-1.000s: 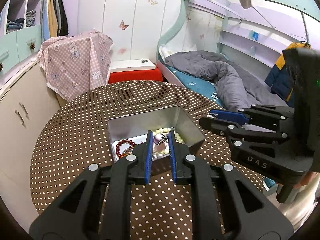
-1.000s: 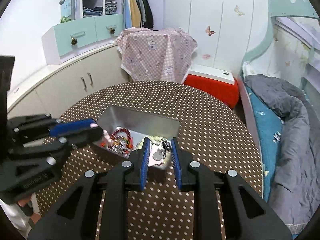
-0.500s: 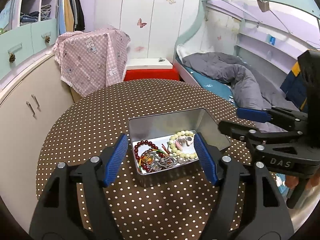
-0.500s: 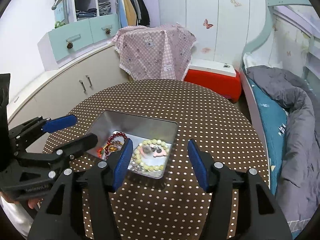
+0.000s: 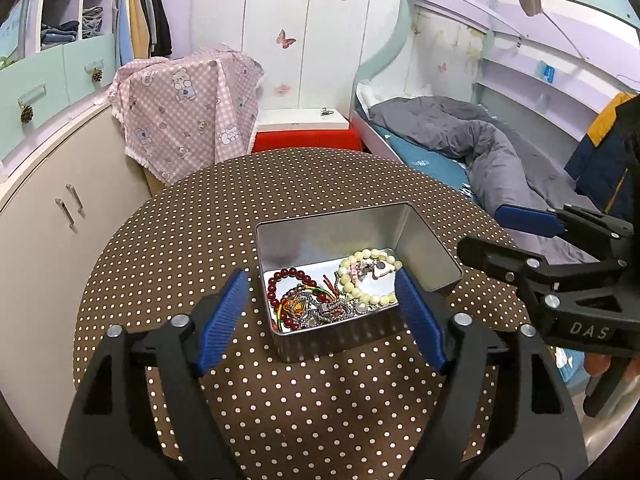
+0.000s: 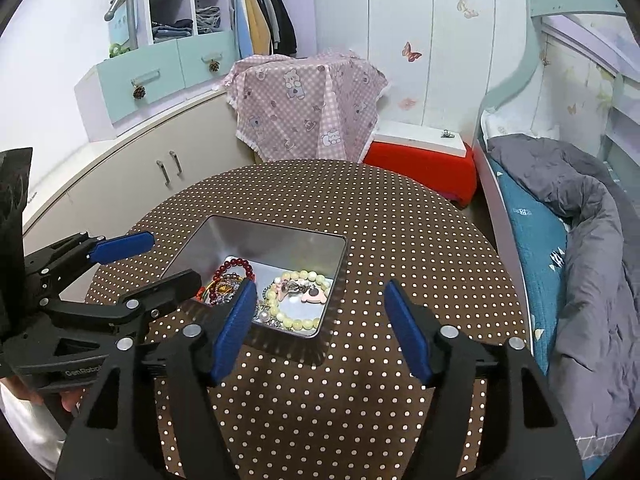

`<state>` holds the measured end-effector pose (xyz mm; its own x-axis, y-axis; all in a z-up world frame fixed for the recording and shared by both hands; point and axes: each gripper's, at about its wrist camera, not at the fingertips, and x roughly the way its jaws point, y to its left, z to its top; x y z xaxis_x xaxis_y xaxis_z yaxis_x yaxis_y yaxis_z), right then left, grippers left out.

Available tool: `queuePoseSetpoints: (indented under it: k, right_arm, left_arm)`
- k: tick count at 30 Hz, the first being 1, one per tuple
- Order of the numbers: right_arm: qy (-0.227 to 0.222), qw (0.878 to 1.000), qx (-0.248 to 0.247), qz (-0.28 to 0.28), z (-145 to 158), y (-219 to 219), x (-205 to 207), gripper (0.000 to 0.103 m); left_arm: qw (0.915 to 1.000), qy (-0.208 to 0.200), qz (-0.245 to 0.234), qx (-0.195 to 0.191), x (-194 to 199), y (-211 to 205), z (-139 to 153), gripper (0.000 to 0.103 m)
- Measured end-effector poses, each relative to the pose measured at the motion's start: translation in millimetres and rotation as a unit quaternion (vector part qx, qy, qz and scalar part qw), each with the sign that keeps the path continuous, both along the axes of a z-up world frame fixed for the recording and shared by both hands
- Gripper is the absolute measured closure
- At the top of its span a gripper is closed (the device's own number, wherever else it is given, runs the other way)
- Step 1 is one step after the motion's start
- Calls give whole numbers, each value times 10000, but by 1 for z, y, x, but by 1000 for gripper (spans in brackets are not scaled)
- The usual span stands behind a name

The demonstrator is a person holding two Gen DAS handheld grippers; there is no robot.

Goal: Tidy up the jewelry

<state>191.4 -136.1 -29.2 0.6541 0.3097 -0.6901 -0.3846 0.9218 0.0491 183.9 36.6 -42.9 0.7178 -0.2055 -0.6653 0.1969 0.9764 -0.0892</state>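
1. The left black two-finger gripper with blue pads (image 5: 322,312) is held low over the round brown table with white polka dots (image 5: 192,240), its fingers spread wide and nothing held between them.
2. The open rectangular silver metal tin (image 5: 340,228) is framed between those fingers; it sits on the table, near the middle.
3. Inside the tin, a dark red bead bracelet (image 5: 286,280) is seen on the left, a pale yellow-green bead bracelet (image 5: 372,298) on the right, and tangled chains and cords (image 5: 316,308) at the near wall.
4. The right black two-finger gripper with blue pads (image 6: 320,320) is pointed at the tin's near right corner, fingers likewise wide apart and empty.
5. From the left wrist view, the right gripper (image 5: 496,232) is seen beside the tin, its two fingers apart, clear of the tin.
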Motion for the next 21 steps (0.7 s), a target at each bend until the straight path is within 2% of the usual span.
queuePoseSetpoints:
  k: [6,11,16,21]
  right_arm:
    - [-128,9999,17,-93,7,-4,-13,24]
    - [-381,9991,-3,-177,20,-7,-29,13]
    - [-657,9975,27,-260,36,-12,-47,9]
    - [-989,9944,36,-378,54,-15,-67,8]
  left_arm:
    - [9996,-80,103,241,-15,-7,9,26]
    - [9994,-146,268,178,-28,-6,23,26]
    - [9988,-286,355,161,-40,-6,38,26]
    - [9978,-454,464,110,-57,-7,55,26]
